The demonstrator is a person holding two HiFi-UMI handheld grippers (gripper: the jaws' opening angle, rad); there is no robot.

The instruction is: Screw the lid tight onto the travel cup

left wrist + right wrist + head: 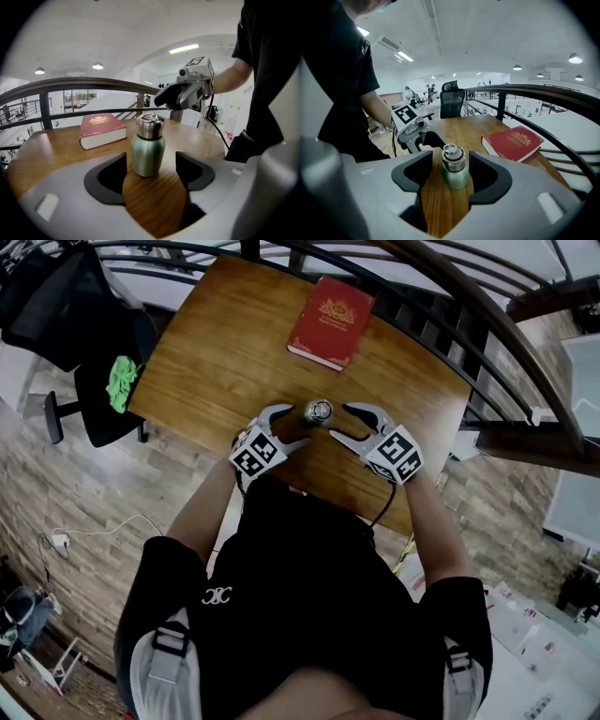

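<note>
- L gripper (298, 425): jaws wide apart, nothing gripped. Pads stand clear of the cup on both sides.
- R gripper (339, 424): jaws also apart, empty. It faces the L gripper head-on, with the cup between the two.
- Travel cup (147, 151): upright on the table (216, 352), green body. It sits just ahead of the L jaw tips, centred on the gap. In the R gripper view it stands between the R pads with a narrow gap each side; no contact made out.
- Lid (149, 125): steel, seated on the cup top, ring on its crown. Whether the thread is fully home: cannot tell.
- Head view: only the lid top shows; the cup body is hidden beneath it.
- Red book (330, 322): lies flat beyond the cup, well apart from it. It is left of the L gripper's line and right of the R gripper's line.
- Person's torso (309, 615) hides the near table edge in the head view.
- Black chair (98, 404) w/ green cloth (121, 381): off the table, far to the L gripper's left. Partly cut off; detail unclear.
</note>
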